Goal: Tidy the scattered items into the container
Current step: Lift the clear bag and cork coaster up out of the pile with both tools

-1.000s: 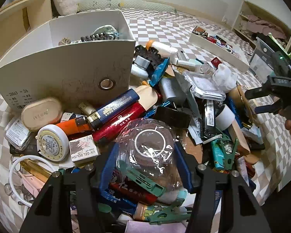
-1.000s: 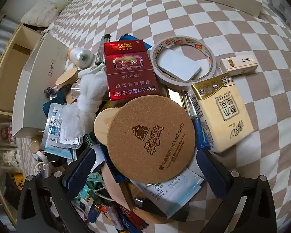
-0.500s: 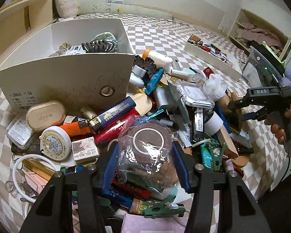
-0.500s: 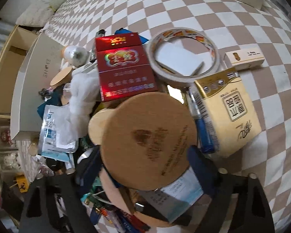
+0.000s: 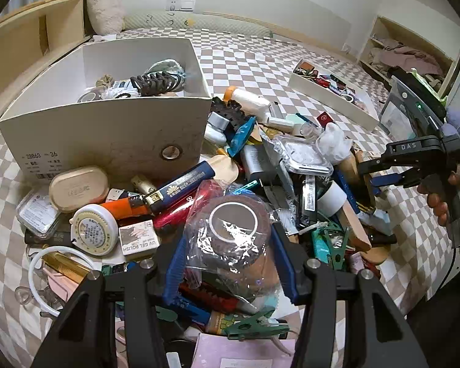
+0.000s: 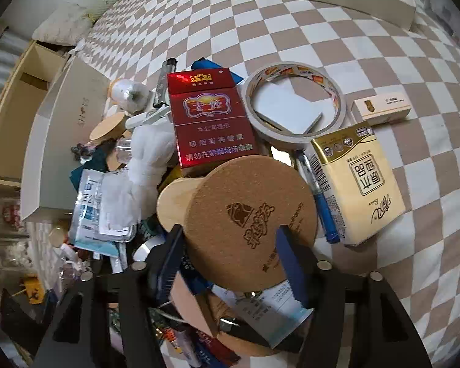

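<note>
Scattered small items lie heaped on a checkered bedspread beside a white cardboard box [image 5: 107, 135], which holds a few things such as a dark hair claw. My left gripper [image 5: 230, 256] is shut on a brown tape roll in crinkled clear plastic [image 5: 233, 224], held over the heap. My right gripper [image 6: 230, 245] points down at a round cork coaster [image 6: 245, 202], and its jaws are closing. The left pad sits at the coaster's rim and the right pad lies over its face. In the left wrist view the right gripper [image 5: 383, 178] hangs over the heap's right side, held by a hand.
A red cigarette pack [image 6: 211, 122], a ring of tape [image 6: 294, 104] and a yellow tissue pack [image 6: 358, 181] lie just beyond the coaster. A shallow white tray [image 5: 331, 95] with small items stands farther back. Wooden shelves line the left side.
The right jaws have drawn in from wide open around the coaster to its rim and face. The left gripper has kept its grip on the wrapped roll and hardly moved.
</note>
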The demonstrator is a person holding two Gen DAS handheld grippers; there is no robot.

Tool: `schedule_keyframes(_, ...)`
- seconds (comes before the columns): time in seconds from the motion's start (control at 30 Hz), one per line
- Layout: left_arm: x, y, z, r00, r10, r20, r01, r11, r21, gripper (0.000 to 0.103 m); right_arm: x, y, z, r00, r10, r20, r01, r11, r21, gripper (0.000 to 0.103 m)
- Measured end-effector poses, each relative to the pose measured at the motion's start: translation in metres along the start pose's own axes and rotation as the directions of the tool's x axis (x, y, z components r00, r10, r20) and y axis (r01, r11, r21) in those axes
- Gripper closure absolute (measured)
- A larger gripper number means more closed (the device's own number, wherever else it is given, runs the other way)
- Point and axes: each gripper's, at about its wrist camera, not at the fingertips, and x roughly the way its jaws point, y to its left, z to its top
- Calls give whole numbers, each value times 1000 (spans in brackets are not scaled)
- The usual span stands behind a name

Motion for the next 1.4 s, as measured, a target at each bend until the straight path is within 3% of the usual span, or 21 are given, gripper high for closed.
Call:
schedule_keyframes(0.1, 0, 2, 0, 1000, 0, 3, 0, 1000, -7, 51, -3, -2, 0, 1000, 6, 10, -6, 1000, 8, 19)
schedule_keyframes(0.37, -3, 0, 5, 1000, -27, 15, 28, 999, -16, 51, 12, -30, 1, 994, 97, -41, -92, 990, 111, 12)
schedule_keyframes(0.5, -5, -4, 8, 999, -38, 20, 38, 999, -5, 51, 20, -34, 2, 994, 95, -62, -89, 991, 101, 0)
schedule_keyframes(1.03, -11, -8, 14, 997, -61, 42, 61, 998, -3, 51, 9, -19, 3, 997, 65, -50, -63, 997, 40, 3)
schedule_keyframes(1.4, -28, -2, 14, 995, -62, 76, 64, 998, -25, 51, -25, 34, -7, 984, 178, -11, -178, 984, -20, 3)
